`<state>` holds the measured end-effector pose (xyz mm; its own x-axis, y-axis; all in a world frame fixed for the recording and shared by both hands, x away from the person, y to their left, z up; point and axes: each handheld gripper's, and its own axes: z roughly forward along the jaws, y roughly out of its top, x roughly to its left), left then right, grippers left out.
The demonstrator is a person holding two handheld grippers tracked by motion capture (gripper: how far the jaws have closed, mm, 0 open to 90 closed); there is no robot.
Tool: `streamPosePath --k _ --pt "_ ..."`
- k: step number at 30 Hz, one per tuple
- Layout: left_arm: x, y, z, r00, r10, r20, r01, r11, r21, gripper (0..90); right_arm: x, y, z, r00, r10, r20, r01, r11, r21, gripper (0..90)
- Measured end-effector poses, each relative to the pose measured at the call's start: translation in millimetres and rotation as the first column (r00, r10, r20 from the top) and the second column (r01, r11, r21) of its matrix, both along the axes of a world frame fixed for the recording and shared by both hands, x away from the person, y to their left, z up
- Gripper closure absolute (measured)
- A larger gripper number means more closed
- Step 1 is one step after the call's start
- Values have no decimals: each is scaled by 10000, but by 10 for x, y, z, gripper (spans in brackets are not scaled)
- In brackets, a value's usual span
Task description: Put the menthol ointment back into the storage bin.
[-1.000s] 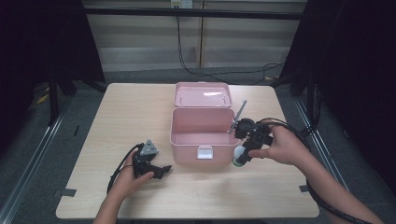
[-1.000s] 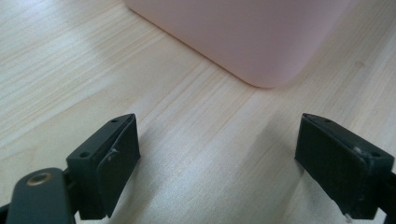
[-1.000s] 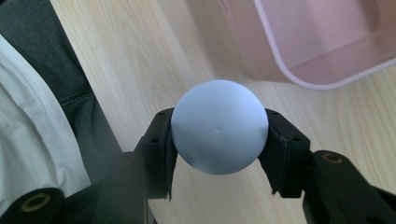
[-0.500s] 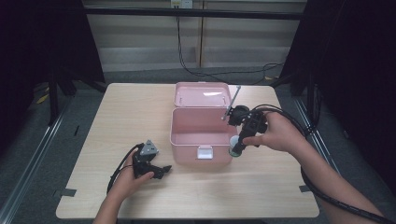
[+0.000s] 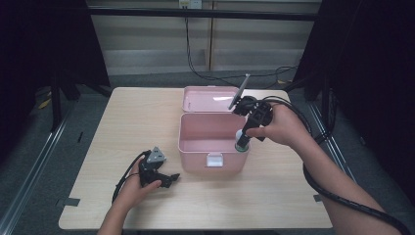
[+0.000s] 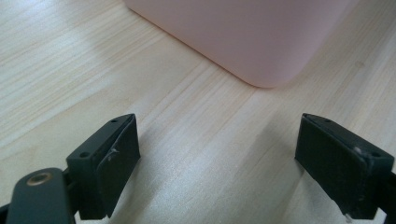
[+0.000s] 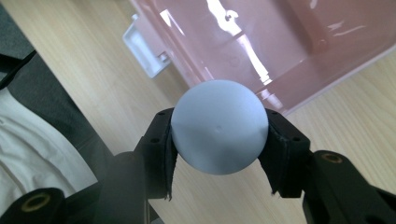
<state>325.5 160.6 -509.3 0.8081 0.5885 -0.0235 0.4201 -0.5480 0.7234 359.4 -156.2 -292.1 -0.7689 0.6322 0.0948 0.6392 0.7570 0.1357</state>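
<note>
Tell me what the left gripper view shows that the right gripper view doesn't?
Left gripper view: an open, empty left claw low over the table, facing the box's plain rounded outer corner.

Right gripper view: the right claw shut on a pale ball, with the box's glossy inside, its white latch, and a bit of white cloth beyond the table's edge.

Both: pink box, wooden table.

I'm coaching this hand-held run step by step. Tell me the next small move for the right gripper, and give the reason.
Probably carry it a little further in over the pink box and then lower. The right gripper is shut on the pale round-topped object, which hangs at the box's front right rim, not clearly inside. The box is open, its lid laid back.
</note>
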Motion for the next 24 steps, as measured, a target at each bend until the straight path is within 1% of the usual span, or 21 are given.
streamPosePath --k 1,3,4,5,7,9,10,11,12,13,14,15,18,19,20,24 --pt "0 0 0 10000 -2 -1 2 10000 4 133 23 2 7 10000 -78 38 78 10000 -52 503" --pt "0 0 0 10000 2 0 -2 10000 0 132 87 16 27 9988 -487 47 487 9988 -28 503" --pt "0 0 0 10000 2 0 -2 10000 0 132 87 16 27 9988 -487 47 487 9988 -28 503" --pt "0 0 0 10000 -1 1 1 10000 3 132 129 25 25 9982 -569 189 570 9984 -55 503" --pt "0 0 0 10000 0 1 0 10000 5 132 165 51 33 9956 -920 171 923 9956 -172 503" --pt "0 0 0 10000 -1 2 1 10000 3 132 205 59 16 9938 -1085 240 1087 9940 -85 503" --pt "0 0 0 10000 -1 -1 1 10000 6 132 224 66 5 9916 -1272 214 1272 9919 35 503" --pt "0 0 0 10000 -1 -1 1 10000 6 132 224 66 5 9916 -1272 214 1272 9919 35 503" --pt "0 0 0 10000 -3 0 3 10000 5 132 259 80 -3 9864 -1633 171 1634 9866 1 503" --pt "0 0 0 10000 0 2 0 10000 0 132 277 83 -14 9837 -1787 216 1788 9839 -45 503" --pt "0 0 0 10000 0 2 0 10000 0 132 277 83 -14 9837 -1787 216 1788 9839 -45 503" --pt "0 0 0 10000 1 -1 -1 10000 1 132 317 82 -35 9779 -2072 294 2072 9783 4 503" --pt "0 0 0 10000 -1 2 1 10000 2 132 376 78 -77 9702 -2393 383 2392 9709 66 503" --pt "0 0 0 10000 0 -2 0 10000 2 132 376 78 -77 9702 -2393 383 2392 9709 66 503" --pt "0 0 0 10000 1 -1 -1 10000 2 132 410 80 -103 9659 -2571 307 2570 9664 80 503" --pt "0 0 0 10000 -1 0 1 10000 5 132 467 88 -165 9581 -2855 224 2853 9584 102 503"
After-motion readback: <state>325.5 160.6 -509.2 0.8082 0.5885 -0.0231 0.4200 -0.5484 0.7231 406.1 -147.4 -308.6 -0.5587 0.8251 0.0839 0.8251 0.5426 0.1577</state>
